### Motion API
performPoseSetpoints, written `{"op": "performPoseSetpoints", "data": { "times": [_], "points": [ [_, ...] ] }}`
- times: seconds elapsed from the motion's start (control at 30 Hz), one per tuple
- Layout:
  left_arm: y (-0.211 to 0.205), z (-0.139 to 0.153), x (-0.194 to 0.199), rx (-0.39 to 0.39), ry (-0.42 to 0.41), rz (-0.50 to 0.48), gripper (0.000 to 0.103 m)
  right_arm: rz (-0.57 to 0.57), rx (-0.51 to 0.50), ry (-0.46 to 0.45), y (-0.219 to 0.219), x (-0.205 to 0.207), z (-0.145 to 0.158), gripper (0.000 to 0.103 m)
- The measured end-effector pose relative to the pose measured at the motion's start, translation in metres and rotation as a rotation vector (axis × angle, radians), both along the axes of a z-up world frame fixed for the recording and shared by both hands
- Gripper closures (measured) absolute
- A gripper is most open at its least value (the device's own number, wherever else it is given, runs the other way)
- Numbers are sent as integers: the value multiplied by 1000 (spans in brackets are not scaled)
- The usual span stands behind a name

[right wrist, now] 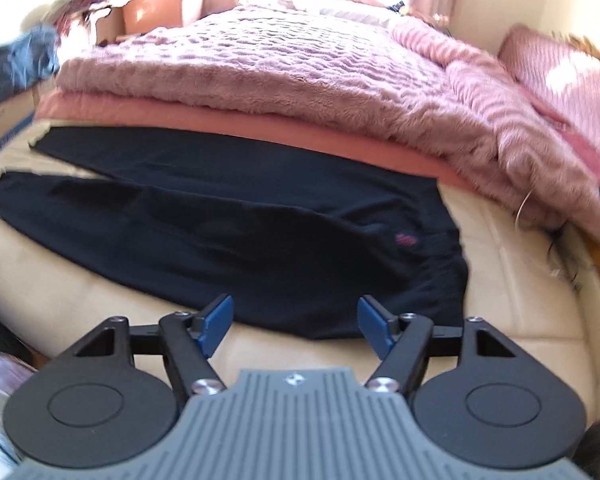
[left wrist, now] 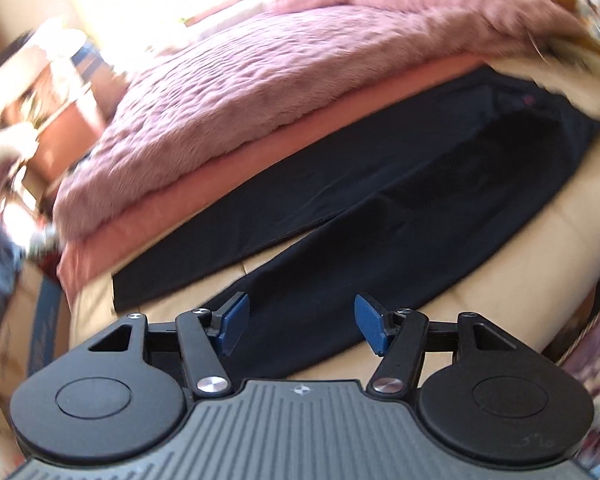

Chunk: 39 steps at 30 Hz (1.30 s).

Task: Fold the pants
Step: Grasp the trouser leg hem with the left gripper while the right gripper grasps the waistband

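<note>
The dark pants point(right wrist: 228, 224) lie spread flat on the cream mattress point(right wrist: 511, 304) of a bed, along its near edge, with a folded pink blanket point(right wrist: 260, 76) stacked just behind them toward the middle of the bed. Both legs run out side by side toward the left end of the bed, a narrow wedge of mattress showing between them, and the waist end sits toward the right. No fold appears to be made yet, so this looks like the opening step: both tools coming in for a first grasp. The left gripper point(left wrist: 301, 328) hovers over the nearer leg close to its hem, jaws apart with only cloth seen beyond them, nothing pinched. The right gripper point(right wrist: 296, 326) hangs just at the near edge of the waist end, jaws likewise apart and empty, the blue pads point(right wrist: 373, 326) clear of the fabric. The next move likely calls for lowering each tool until one pad slides under the near edge of the cloth, then closing on it, so the nearer leg can be lifted and carried over onto the farther one. Thin fabric lying flat on a soft mattress may be hard to get under, and catching the sheet is a risk.
</note>
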<state>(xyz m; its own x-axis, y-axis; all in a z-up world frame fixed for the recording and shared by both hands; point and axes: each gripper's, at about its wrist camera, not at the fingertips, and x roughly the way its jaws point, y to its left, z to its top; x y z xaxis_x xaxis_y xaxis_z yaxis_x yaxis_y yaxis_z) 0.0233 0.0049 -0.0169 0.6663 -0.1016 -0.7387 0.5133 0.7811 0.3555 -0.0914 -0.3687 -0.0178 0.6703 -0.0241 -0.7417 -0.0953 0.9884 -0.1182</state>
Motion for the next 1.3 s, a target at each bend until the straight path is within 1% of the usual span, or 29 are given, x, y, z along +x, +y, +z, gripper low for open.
{"op": "performPoseSetpoints", "data": {
  "times": [0.07,0.13,0.2,0.27,0.33,0.47,0.5,0.57,0.7,0.77,0.8,0.83,0.87,0.9,0.93,1.03,1.17,1.3],
  "points": [
    [3,-7,6,42,4,-47,31,29,-43,13,-14,8,-7,49],
    [7,-16,13,71,16,-85,31,80,-80,34,-28,16,-16,62],
    [13,-26,20,90,38,-104,31,138,-146,64,-40,25,-29,63],
    [19,-38,29,119,62,-106,31,208,-226,132,-52,36,-48,69],
    [25,-48,37,137,92,-103,31,280,-288,200,-62,49,-67,70],
    [37,-65,49,156,142,-90,31,413,-407,303,-78,72,-99,70],
    [40,-69,52,159,153,-80,31,446,-437,316,-80,77,-105,69],
    [45,-75,57,164,174,-58,31,510,-477,341,-81,86,-114,62],
    [54,-83,63,170,211,-33,31,652,-641,412,-79,94,-141,62],
    [55,-85,65,179,217,-30,31,703,-693,413,-82,93,-147,63],
    [56,-87,66,187,219,-26,31,716,-715,411,-83,92,-148,64],
    [58,-88,67,194,222,-25,31,723,-728,411,-84,92,-148,71],
    [57,-90,66,200,220,-26,31,729,-745,414,-87,90,-150,85],
    [59,-91,66,208,217,-26,31,734,-773,428,-89,88,-154,96],
    [60,-92,66,220,214,-27,31,740,-791,442,-92,87,-158,103],
    [64,-95,61,266,193,-57,31,752,-810,434,-97,78,-159,103],
    [72,-102,53,332,167,-114,31,738,-814,445,-100,79,-162,103],
    [78,-112,39,434,112,-186,31,722,-813,457,-96,84,-163,103]
  ]
}}
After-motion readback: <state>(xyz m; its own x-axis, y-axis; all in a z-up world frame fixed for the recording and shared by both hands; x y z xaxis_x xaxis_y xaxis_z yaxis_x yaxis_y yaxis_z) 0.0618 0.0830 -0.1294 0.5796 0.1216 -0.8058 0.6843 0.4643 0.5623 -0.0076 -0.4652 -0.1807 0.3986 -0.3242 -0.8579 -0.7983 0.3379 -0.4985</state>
